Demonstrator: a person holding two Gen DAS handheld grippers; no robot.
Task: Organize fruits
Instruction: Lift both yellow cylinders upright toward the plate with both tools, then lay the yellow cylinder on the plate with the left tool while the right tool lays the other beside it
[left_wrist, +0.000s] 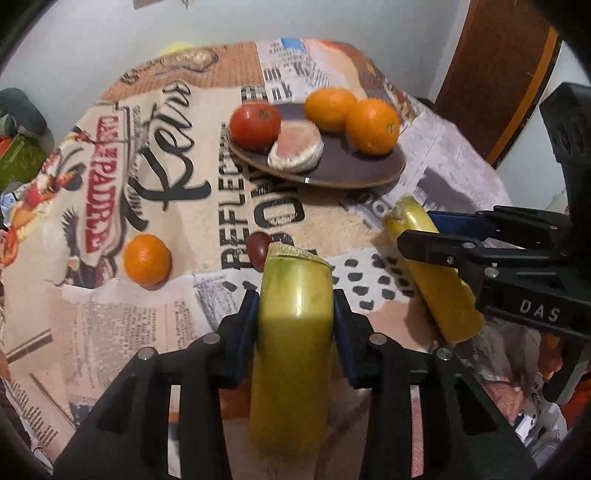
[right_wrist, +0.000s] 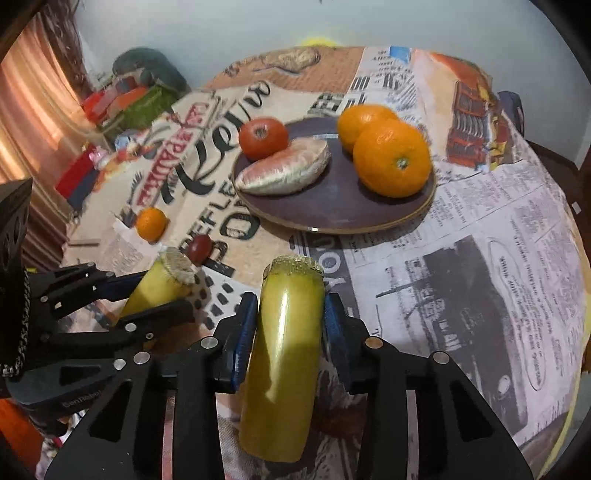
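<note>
My left gripper is shut on a yellow banana piece above the table's near side. My right gripper is shut on a second banana piece; it also shows at the right of the left wrist view. A dark round plate ahead holds a tomato, a pale grapefruit wedge and two oranges. A loose orange and a small dark red fruit lie on the cloth in front of the plate.
The table is covered by a printed newspaper-style cloth. Clutter of boxes and a green bag lies beyond the table's left edge. A brown door stands at the back right.
</note>
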